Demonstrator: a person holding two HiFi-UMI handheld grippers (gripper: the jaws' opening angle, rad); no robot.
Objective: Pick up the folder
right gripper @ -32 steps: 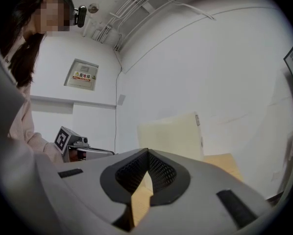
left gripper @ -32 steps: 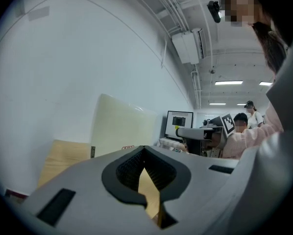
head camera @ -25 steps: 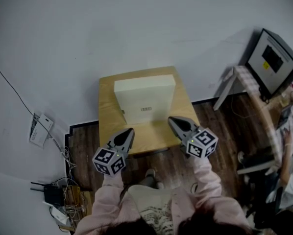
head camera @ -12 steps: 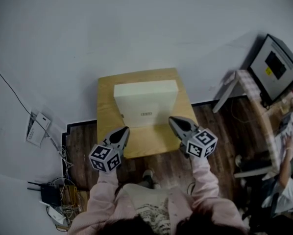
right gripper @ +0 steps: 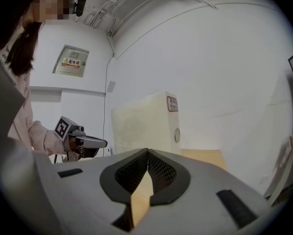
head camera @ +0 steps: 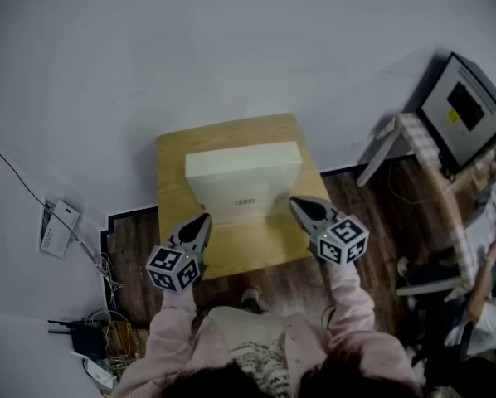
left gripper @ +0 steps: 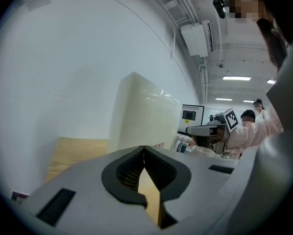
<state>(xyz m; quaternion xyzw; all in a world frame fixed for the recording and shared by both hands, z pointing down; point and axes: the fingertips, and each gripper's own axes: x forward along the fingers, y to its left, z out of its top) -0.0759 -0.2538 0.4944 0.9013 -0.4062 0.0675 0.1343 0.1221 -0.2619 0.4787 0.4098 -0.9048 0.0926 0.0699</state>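
The sign [right gripper: 71, 61] on the far wall in the right gripper view carries a yellow warning triangle over the characters "配电箱"; the folder [head camera: 244, 181] bears a small label [head camera: 245, 200] low on the face toward the person, its print too small to read. A red-edged label [right gripper: 172, 103] sits at the top of its narrow side, also illegible, with a round finger hole [right gripper: 177, 134] below it at 6 o'clock. Each gripper's cube shows black-and-white square markers, and the monitor [head camera: 462, 102] at 3 o'clock has a dark screen with a yellow patch.

The folder is a thick, cream, box-shaped file with a slightly glossy skin; it stands upright on the small wooden table [head camera: 175, 152] against the white wall, toward the table's far edge.

The left gripper [head camera: 196, 226] lies at 7 o'clock of the folder, its jaws closed together on nothing, with only the table's wood showing through the gap behind the tips. The right gripper [head camera: 304, 208] lies at 5 o'clock, just beside the folder's near corner; its jaws are likewise pressed together and empty.
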